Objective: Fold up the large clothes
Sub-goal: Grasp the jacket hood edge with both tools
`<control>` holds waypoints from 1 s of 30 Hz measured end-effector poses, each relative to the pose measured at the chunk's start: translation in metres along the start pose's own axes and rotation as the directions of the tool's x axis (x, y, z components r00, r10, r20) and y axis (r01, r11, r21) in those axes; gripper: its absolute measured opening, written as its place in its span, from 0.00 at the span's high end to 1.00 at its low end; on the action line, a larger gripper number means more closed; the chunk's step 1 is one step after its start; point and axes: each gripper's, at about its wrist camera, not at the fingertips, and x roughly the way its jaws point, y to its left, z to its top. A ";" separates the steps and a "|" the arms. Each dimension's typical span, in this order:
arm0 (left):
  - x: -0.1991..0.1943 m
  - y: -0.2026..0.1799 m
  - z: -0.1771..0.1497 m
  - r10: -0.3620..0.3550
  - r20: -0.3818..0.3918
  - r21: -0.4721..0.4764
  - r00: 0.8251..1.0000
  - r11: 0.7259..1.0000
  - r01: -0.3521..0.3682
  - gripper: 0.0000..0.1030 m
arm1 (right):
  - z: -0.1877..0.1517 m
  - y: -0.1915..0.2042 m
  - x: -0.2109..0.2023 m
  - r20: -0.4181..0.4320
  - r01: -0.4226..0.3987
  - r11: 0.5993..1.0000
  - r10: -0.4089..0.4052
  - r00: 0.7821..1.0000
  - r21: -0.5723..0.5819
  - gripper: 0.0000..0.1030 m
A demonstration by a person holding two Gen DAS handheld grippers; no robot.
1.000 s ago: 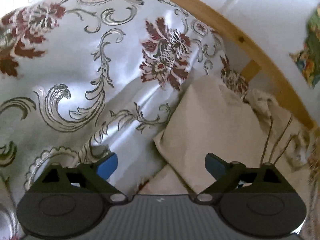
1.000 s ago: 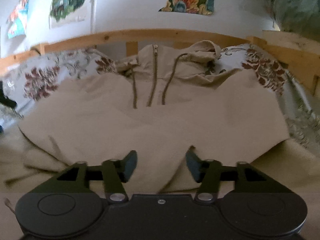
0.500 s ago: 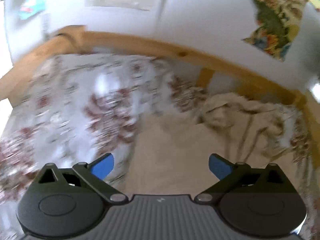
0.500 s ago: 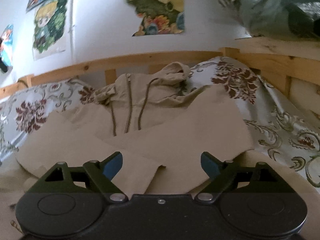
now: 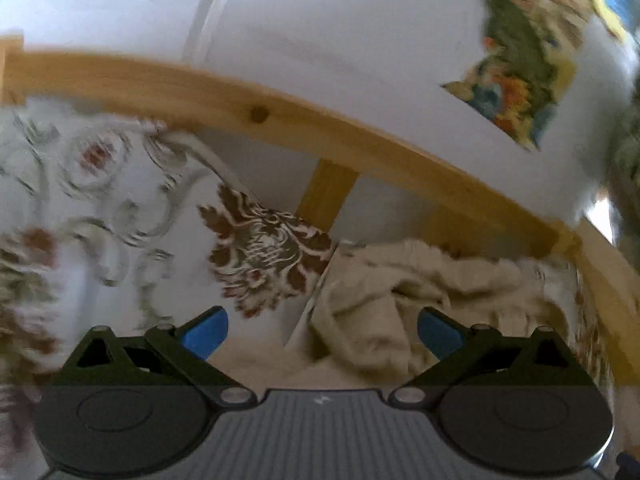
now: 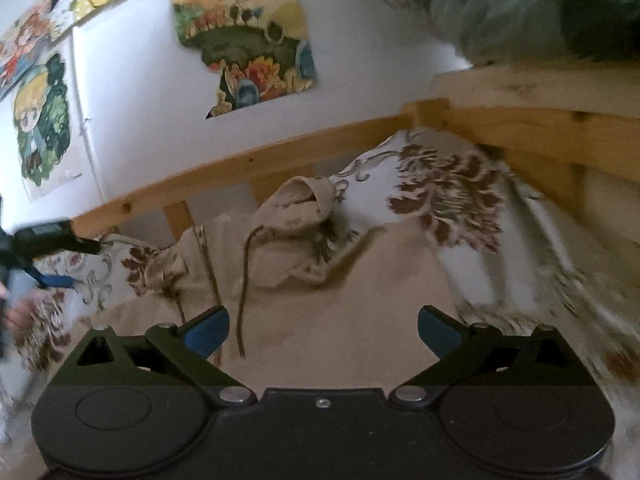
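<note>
Both claws were wide open w/ nothing in them: left claw (image 5: 322, 332), right claw (image 6: 323, 332). The beige hoodie (image 6: 340, 312) lay flat on the bed (image 6: 520, 240), hood (image 6: 300, 216) bunched at 12 o'clock by the wooden rail (image 6: 248, 168). Prob soft, floppy, light-ish, so you'd want to pinch a hem or shoulder edge, not the drawstring (image 6: 244, 292), imo.
</note>
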 end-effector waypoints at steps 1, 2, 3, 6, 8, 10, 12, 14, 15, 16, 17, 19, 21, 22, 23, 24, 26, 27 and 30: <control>0.013 0.002 0.001 -0.007 -0.004 -0.040 1.000 0.999 0.007 0.01 | 0.013 -0.003 0.012 -0.007 -0.014 1.000 0.014 1.000 -0.002 0.03; 0.026 0.004 0.003 -0.009 -0.004 -0.078 1.000 0.997 0.009 0.01 | 0.027 -0.006 0.025 -0.019 -0.026 1.000 0.026 0.999 -0.001 0.03; 0.038 0.005 0.004 -0.008 0.002 -0.108 1.000 0.994 0.008 0.01 | 0.041 -0.008 0.040 -0.027 -0.034 0.999 0.034 0.999 0.009 0.04; 0.063 0.009 0.005 -0.046 0.020 -0.142 0.999 0.989 0.048 0.13 | 0.076 -0.013 0.080 -0.025 -0.042 0.997 0.044 0.999 0.060 0.07; 0.075 0.014 0.004 -0.110 0.000 -0.190 0.994 0.976 0.108 0.23 | 0.094 -0.016 0.106 -0.006 -0.043 0.994 0.044 0.999 0.098 0.12; 0.084 0.019 0.003 -0.175 -0.016 -0.244 0.984 0.955 0.166 0.27 | 0.108 -0.020 0.135 -0.011 -0.051 0.987 0.053 0.999 0.155 0.13; 0.088 0.019 0.002 -0.214 -0.025 -0.227 0.977 0.953 0.202 0.32 | 0.119 -0.019 0.157 -0.022 -0.065 0.982 0.070 0.997 0.179 0.17; 0.089 0.011 0.004 -0.209 -0.029 -0.150 0.977 0.968 0.202 0.36 | 0.124 -0.006 0.168 -0.027 -0.083 0.992 0.086 0.996 0.093 0.18; 0.088 0.006 0.004 -0.203 -0.029 -0.080 0.979 0.977 0.200 0.40 | 0.124 0.008 0.174 -0.059 -0.079 0.997 0.077 0.995 -0.021 0.18; 0.087 0.000 0.004 -0.193 -0.033 -0.015 0.981 0.981 0.193 0.43 | 0.121 0.022 0.179 -0.087 -0.066 0.989 0.055 0.995 -0.133 0.21; 0.087 -0.006 0.003 -0.177 -0.041 0.055 0.983 0.982 0.179 0.52 | 0.114 0.038 0.183 -0.107 -0.042 0.959 0.012 0.994 -0.282 0.28; 0.088 -0.016 0.000 -0.142 -0.056 0.158 0.988 0.976 0.149 0.78 | 0.098 0.061 0.191 -0.107 0.033 0.871 -0.097 0.989 -0.490 0.37; 0.088 -0.022 -0.003 -0.105 -0.052 0.204 0.993 0.972 0.113 0.98 | 0.080 0.075 0.200 -0.081 0.104 0.775 -0.196 0.977 -0.623 0.50; 0.085 -0.024 -0.004 -0.087 -0.020 0.209 0.996 0.974 0.089 0.98 | 0.074 0.079 0.201 -0.059 0.138 0.742 -0.233 0.971 -0.656 0.70; 0.079 -0.024 -0.005 -0.076 0.022 0.207 0.997 0.976 0.070 0.98 | 0.071 0.080 0.200 -0.029 0.176 0.726 -0.261 0.965 -0.665 0.97; 0.070 -0.023 -0.006 -0.075 0.075 0.198 0.994 0.978 0.058 0.98 | 0.071 0.079 0.197 0.003 0.200 0.730 -0.261 0.965 -0.653 0.97; 0.051 -0.018 -0.006 -0.076 0.184 0.171 0.980 0.984 0.044 0.98 | 0.075 0.072 0.180 0.088 0.238 0.765 -0.232 0.969 -0.599 0.98; 0.041 -0.014 -0.004 -0.075 0.232 0.146 0.970 0.988 0.041 0.98 | 0.079 0.069 0.170 0.138 0.263 0.788 -0.225 0.965 -0.557 0.98; 0.025 0.004 -0.001 -0.086 0.291 0.037 0.953 0.996 0.079 0.98 | 0.093 0.053 0.146 0.225 0.280 0.873 -0.203 0.953 -0.400 0.98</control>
